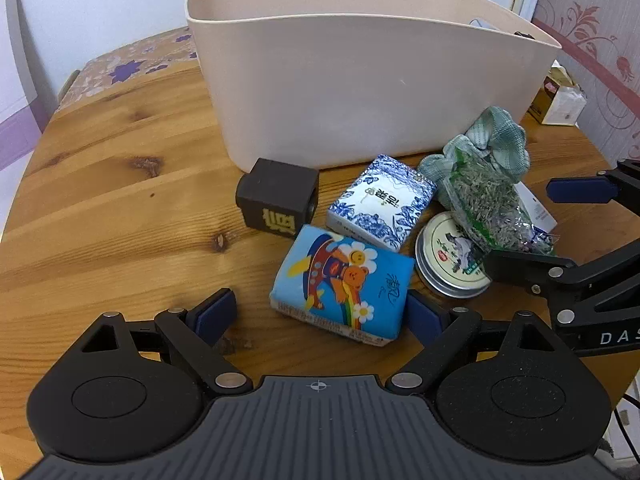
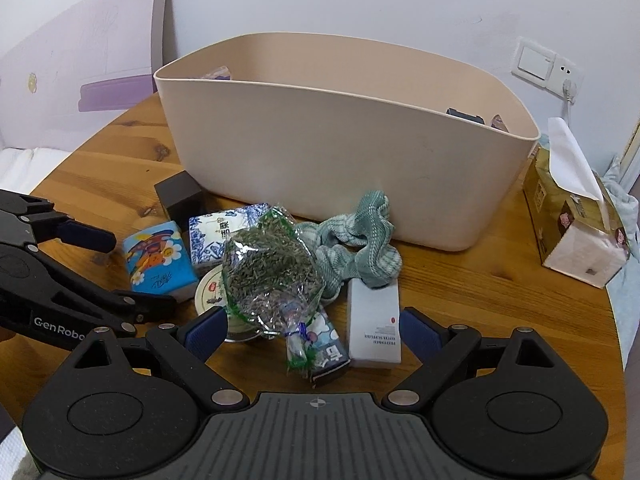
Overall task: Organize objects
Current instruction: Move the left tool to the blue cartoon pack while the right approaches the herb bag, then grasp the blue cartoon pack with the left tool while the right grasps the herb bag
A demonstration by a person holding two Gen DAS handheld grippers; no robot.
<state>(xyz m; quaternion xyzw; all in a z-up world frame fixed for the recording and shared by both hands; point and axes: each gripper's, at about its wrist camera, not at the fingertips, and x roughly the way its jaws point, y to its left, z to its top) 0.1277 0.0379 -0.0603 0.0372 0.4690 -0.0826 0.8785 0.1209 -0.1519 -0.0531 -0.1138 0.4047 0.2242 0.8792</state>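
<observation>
A beige tub (image 1: 360,92) stands on a round wooden surface (image 1: 120,200), with a cluster of small things heaped just in front of it. The left hand-held gripper (image 1: 320,316) hangs wide open around a blue tissue pack (image 1: 340,284) printed with a cartoon bear, its right pad at the pack's edge. Between that pack and the tub lie a blue-and-white patterned pack (image 1: 380,204) and a dark brown box (image 1: 278,200), the box nearly against the tub wall. A round tin (image 1: 448,260) sits beside the bear pack, partly under a clear bag of dried herbs (image 2: 272,272). The right hand-held gripper (image 2: 312,330) is also open, its fingers flanking the bag's tied end and a white box (image 2: 374,320). A crumpled green cloth (image 2: 360,240) rests against the tub front. A tissue box (image 2: 576,220) stands to the tub's right.
</observation>
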